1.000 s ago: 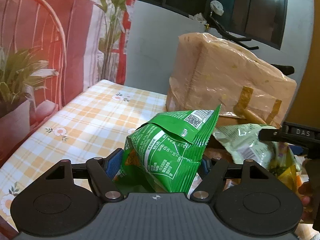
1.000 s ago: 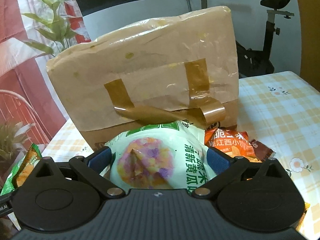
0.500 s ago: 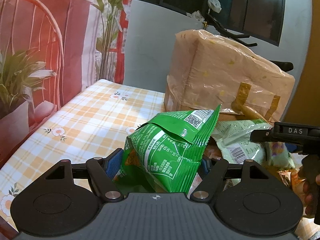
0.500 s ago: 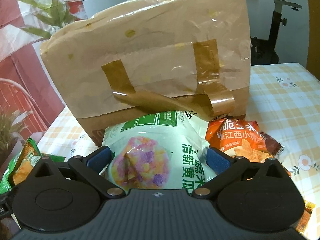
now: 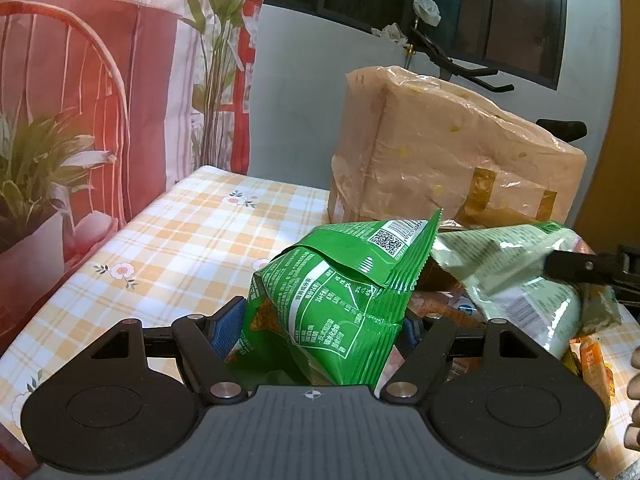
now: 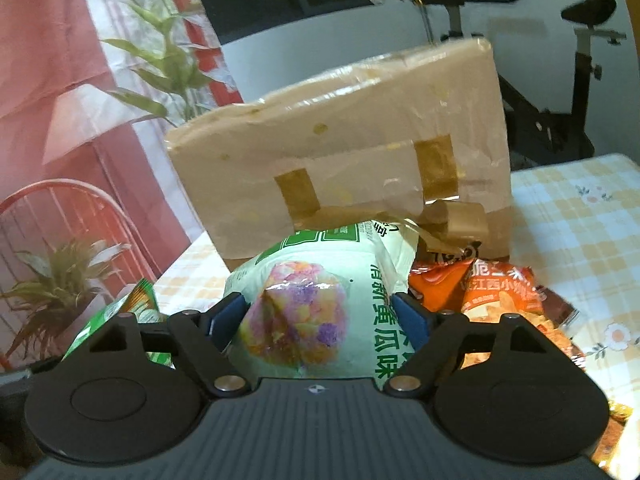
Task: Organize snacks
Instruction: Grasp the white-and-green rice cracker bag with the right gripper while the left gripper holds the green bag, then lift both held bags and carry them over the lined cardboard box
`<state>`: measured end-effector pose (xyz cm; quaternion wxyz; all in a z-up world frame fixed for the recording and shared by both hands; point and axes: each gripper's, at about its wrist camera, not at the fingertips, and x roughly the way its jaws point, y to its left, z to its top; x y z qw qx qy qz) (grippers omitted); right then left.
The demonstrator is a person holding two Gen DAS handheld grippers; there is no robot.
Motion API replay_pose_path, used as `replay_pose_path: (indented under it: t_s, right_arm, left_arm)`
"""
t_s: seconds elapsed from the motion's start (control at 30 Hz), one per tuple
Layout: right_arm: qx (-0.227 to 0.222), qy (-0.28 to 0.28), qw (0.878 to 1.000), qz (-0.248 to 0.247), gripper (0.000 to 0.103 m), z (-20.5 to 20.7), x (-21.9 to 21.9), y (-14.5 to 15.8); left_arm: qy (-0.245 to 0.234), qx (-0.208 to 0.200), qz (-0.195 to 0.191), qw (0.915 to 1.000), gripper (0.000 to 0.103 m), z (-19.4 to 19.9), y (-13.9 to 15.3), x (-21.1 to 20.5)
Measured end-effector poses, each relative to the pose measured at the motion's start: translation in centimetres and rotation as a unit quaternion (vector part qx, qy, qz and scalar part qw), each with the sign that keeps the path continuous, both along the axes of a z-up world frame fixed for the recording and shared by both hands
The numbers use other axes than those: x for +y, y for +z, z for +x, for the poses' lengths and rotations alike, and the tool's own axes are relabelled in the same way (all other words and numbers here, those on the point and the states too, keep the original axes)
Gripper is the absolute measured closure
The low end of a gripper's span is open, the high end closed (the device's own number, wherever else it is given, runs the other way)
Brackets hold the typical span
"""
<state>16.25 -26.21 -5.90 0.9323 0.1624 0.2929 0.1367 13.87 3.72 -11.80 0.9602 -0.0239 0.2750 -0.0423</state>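
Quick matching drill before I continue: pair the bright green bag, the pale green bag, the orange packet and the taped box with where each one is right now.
Things:
1. bright green snack bag
2. pale green snack bag
3. orange snack packet
4. taped cardboard box

Places:
A. standing on the checked tablecloth, behind the snacks
B. clamped in the right gripper
C. lying on the table, right of the pale green bag, held by nothing
D. clamped in the left gripper

Pairs: 1-D, 2-B, 3-C, 4-A
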Motion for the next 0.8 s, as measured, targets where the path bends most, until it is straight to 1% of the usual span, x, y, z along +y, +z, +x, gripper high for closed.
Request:
replay_pose_path:
  t_s: [0.17, 0.33, 0.5, 0.67, 0.8]
  right_arm:
    - [-0.005, -0.009, 1.0, 0.008, 0.022, -1.6, -1.4, 0.1]
    - [0.013, -0.023, 0.999, 0.022, 0.022, -2.5, -2.6, -0.6]
    - [0.021, -0.062, 0.997, 0.03, 0.022, -3.3, -4.2, -0.9]
    - [0.009, -0.11, 0.993, 0.043, 0.022, -4.1, -6.2, -0.6]
    - [-0.006, -0.124, 0.991, 0.04, 0.022, -4.6, -7.2, 0.0]
  left_arm:
    - [-0.004, -0.003, 0.009, 1.0, 0.027, -0.5, 0.3, -0.6]
    - [-0.01, -0.002, 0.017, 0.9998, 0.027, -0.8, 0.5, -1.2]
    - [-0.018, -0.003, 0.024, 0.9995, 0.027, -1.0, 0.6, -1.5]
    - [-0.018, -0.003, 0.027, 0.9995, 0.027, -0.9, 0.6, -1.5]
    - [-0.018, -0.012, 0.033, 0.9992, 0.027, -0.7, 1.1, -1.4]
